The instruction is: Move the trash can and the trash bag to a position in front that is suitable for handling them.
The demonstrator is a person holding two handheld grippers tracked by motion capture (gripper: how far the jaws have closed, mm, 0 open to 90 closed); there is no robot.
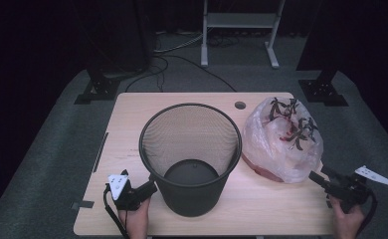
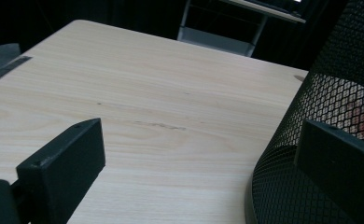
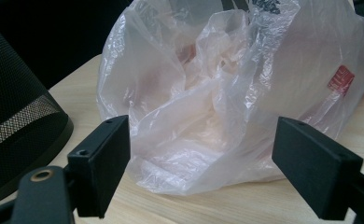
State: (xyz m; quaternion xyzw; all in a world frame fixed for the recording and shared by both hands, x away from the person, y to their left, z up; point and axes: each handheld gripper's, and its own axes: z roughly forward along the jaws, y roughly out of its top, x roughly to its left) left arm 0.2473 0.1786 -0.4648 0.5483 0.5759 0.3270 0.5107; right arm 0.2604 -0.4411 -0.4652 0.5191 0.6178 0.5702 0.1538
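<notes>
A black mesh wastebasket [image 1: 189, 159] stands upright at the middle of the wooden table [image 1: 127, 119]; its inside looks bare. My left gripper [image 1: 150, 187] sits low at the basket's front left, jaws open. In the left gripper view the mesh wall [image 2: 311, 140] reaches in between the open jaws of that gripper [image 2: 199, 140] from the right. A clear plastic bag [image 1: 281, 142] with dark print lies crumpled to the basket's right. My right gripper [image 1: 315, 177] points at the bag's near side. The bag [image 3: 227, 93] lies just beyond the open right gripper [image 3: 201, 144], untouched.
The basket's edge [image 3: 17, 116] is left of the right gripper. A round cable hole [image 1: 240, 105] sits at the table's back edge. Beyond the table are a metal frame [image 1: 239, 22], two black stand feet [image 1: 100, 87] [image 1: 324, 89] and floor cables [image 1: 177, 55].
</notes>
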